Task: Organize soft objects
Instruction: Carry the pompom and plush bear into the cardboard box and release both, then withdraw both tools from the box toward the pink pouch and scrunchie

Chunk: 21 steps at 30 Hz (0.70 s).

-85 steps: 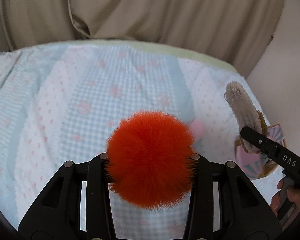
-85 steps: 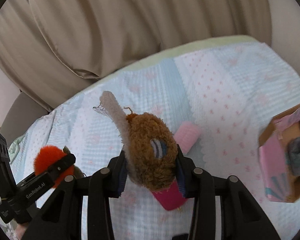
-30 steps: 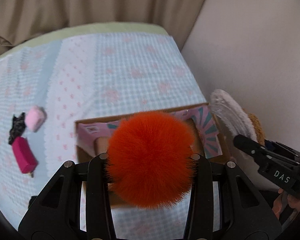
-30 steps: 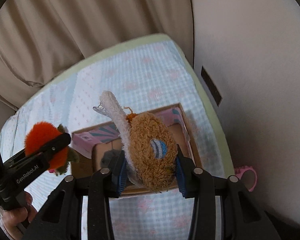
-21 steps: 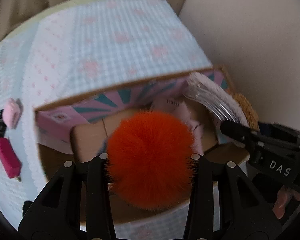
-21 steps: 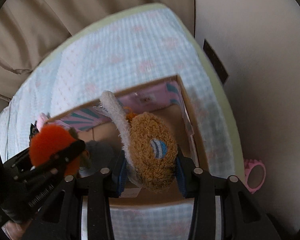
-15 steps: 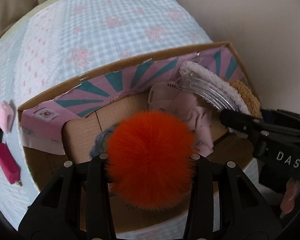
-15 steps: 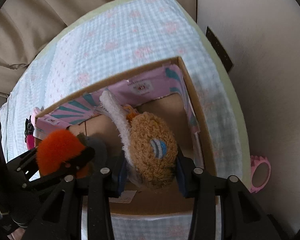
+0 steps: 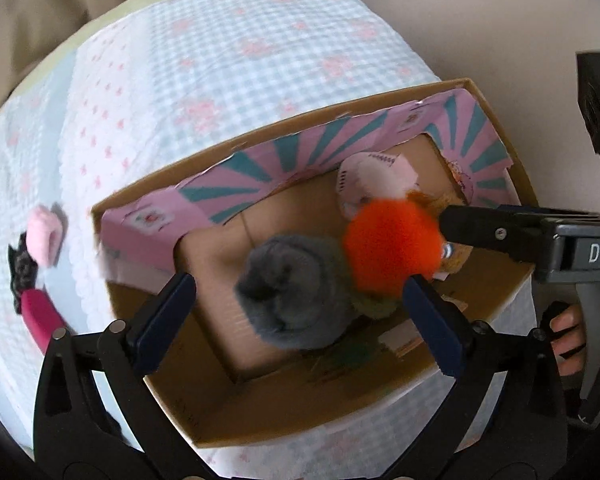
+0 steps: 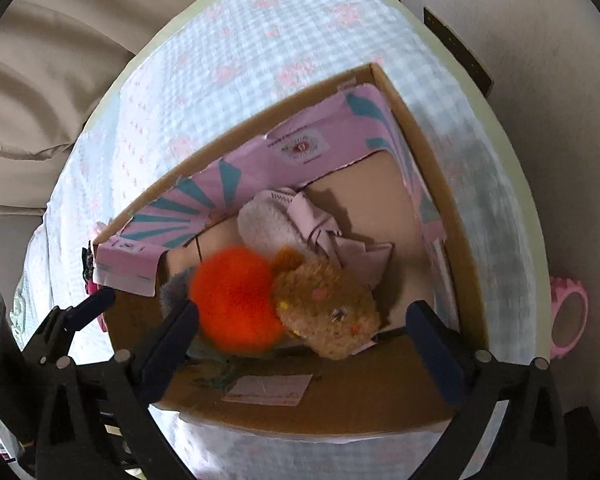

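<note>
An orange pompom (image 9: 394, 246) (image 10: 236, 300) lies in the cardboard box (image 9: 204, 408) (image 10: 464, 264), between a grey fuzzy ball (image 9: 292, 296) and a brown plush toy (image 10: 326, 312). A white fluffy piece (image 10: 266, 226) and pink cloth (image 10: 332, 236) lie behind them. My left gripper (image 9: 300, 316) is open and empty above the box's near side. My right gripper (image 10: 304, 340) is open and empty above the plush; it also shows at the right in the left wrist view (image 9: 500, 234).
The box stands on a bed with a blue-and-pink checked cover (image 9: 228, 48). A pink fuzzy item (image 9: 44, 236), a black item (image 9: 20, 276) and a magenta item (image 9: 40, 316) lie on the bed left of the box. A pink ring-shaped object (image 10: 568, 316) lies on the floor by the wall.
Both grippers came over the box and opened. The orange pompom and the brown plush dropped out of them into the box.
</note>
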{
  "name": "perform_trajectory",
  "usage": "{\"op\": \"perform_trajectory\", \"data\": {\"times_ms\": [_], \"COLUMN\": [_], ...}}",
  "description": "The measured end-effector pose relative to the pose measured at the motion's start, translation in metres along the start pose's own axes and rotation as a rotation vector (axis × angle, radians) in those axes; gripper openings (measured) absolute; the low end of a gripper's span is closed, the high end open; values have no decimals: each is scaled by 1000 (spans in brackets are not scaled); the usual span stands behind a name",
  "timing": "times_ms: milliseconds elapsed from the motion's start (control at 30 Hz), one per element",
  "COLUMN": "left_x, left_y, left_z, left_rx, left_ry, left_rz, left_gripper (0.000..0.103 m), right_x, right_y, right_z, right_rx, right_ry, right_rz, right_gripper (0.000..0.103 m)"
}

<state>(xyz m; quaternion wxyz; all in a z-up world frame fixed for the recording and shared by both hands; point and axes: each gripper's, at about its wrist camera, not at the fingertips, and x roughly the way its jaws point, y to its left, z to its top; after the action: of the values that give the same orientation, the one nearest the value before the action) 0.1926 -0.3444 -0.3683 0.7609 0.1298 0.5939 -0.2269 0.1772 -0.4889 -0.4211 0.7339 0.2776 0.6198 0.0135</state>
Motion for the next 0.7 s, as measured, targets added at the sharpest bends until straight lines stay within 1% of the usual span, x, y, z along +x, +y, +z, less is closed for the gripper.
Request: {"op": "perform_trajectory", "data": {"times_ms": [167, 367, 533, 633, 700], "left_x": [-5, -22, -46, -65, -81], "left_y": [13, 16, 16, 17, 17], "left_z": [-5, -13, -18, -23, -26], "left_rx": [-39, -45, -39, -37, -40], "left_ry": [1, -26, -65, -94, -117], "left_rz": [-2, 5, 7, 10, 21], "left_gripper": [103, 103, 103, 103, 103], "right_x": [-3, -21, -40, -54, -70], "right_y": [1, 12, 22, 27, 33], "right_z": [-7, -15, -23, -28, -34], "right_rx": [35, 4, -15, -33, -51], "right_ry": [-8, -49, -75, -68, -92], "right_rz": [24, -10, -31, -51, -70], "right_gripper": [103, 103, 103, 103, 103]}}
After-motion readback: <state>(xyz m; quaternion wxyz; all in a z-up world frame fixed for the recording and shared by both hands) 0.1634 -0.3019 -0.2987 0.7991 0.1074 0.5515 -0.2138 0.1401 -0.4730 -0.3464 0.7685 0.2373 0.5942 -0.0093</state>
